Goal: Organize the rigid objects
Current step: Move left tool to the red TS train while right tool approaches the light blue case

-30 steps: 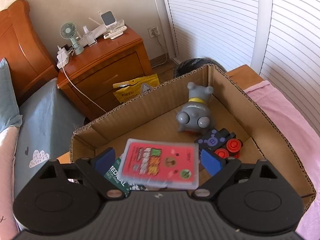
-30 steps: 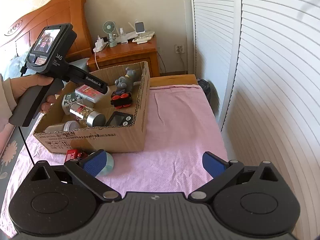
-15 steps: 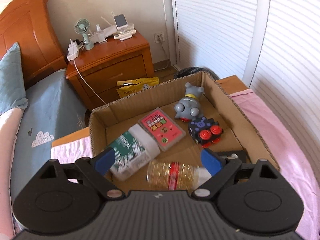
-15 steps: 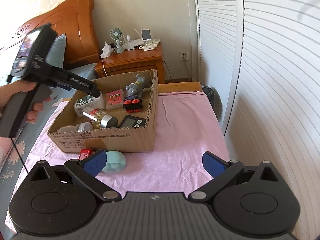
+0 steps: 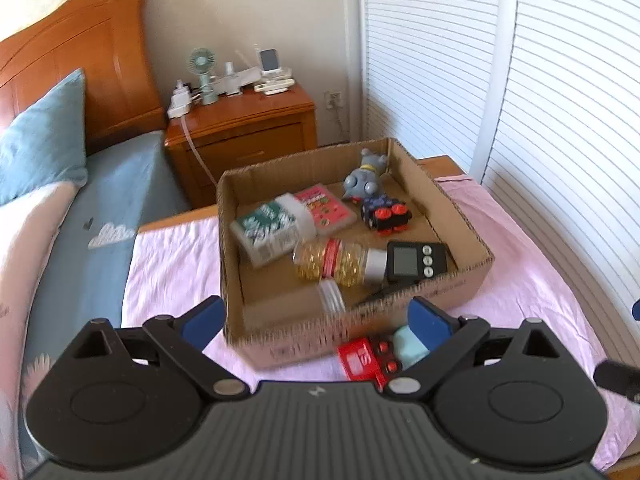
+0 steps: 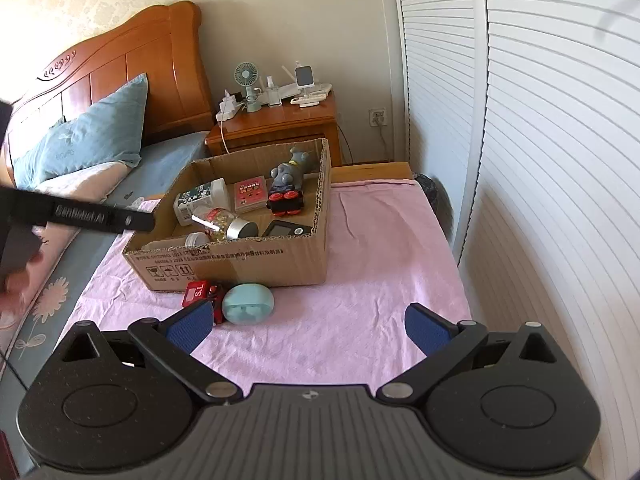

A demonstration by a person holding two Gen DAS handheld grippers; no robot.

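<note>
A cardboard box [image 5: 472, 270] [image 6: 256, 258] stands on a pink cloth. It holds a pink card case [image 5: 326, 208], a green-white box [image 5: 268, 228], a capsule bottle [image 5: 340, 262], a black timer [image 5: 416, 260], a grey toy [image 5: 362, 182] and a black-red toy [image 5: 386, 214]. In front of the box lie a red toy [image 6: 200, 290] [image 5: 360, 360] and a light blue case [image 6: 248, 303] [image 5: 408, 346]. My left gripper [image 5: 316, 318] is open and empty, above the box's near wall. My right gripper [image 6: 306, 326] is open and empty, short of the blue case.
A wooden nightstand [image 6: 280, 120] with a small fan and chargers stands behind the box. A bed with a blue pillow [image 6: 84, 136] is at the left. White louvred doors [image 6: 520, 120] run along the right. The left handle [image 6: 80, 214] reaches in from the left.
My left gripper let go of the pink card case, which now lies in the box, and drew back and up. My right gripper also drew back from the box.
</note>
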